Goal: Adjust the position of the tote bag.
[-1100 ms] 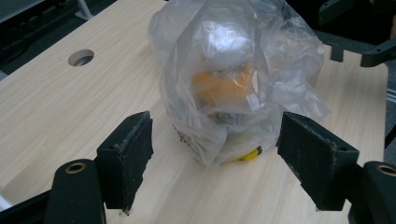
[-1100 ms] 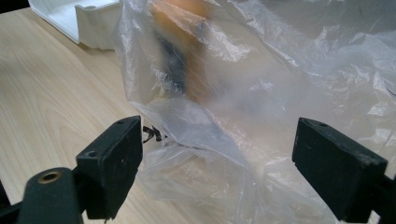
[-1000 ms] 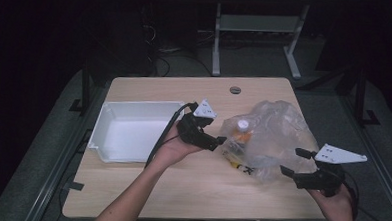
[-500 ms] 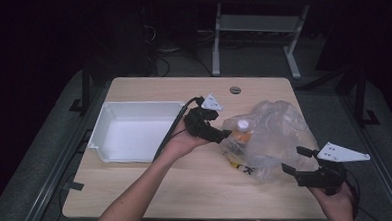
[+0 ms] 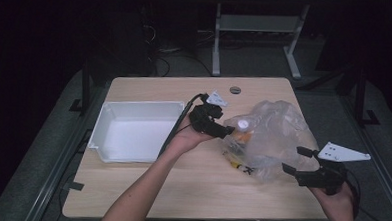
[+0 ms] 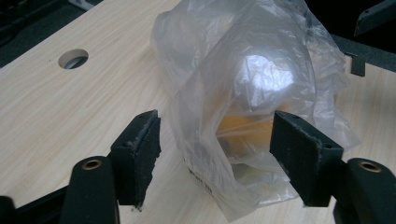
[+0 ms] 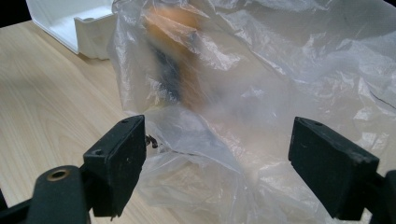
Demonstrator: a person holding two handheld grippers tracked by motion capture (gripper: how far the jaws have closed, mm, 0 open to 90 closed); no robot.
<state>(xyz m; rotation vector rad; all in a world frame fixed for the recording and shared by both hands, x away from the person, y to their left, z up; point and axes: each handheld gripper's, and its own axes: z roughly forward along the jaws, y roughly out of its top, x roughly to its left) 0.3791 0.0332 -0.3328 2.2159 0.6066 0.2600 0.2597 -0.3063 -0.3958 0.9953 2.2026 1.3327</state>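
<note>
A crumpled clear plastic bag lies on the wooden table, right of centre. Inside it is a bottle with a white cap and orange contents. My left gripper is at the bag's left end. In the left gripper view the bag and the orange shape sit between the jaws of the left gripper. These jaws have just been closing, and the pads still stand apart from the bag. My right gripper is open at the bag's near right edge, with loose plastic between the jaws of the right gripper.
A white, empty tray stands on the left half of the table; its corner shows behind the bag. A round cable hole is near the far edge. Dark floor and a metal stand lie beyond.
My left hand has moved right, up to the bag's left end, and its jaws have narrowed a little around it. The right gripper has stayed where it was.
</note>
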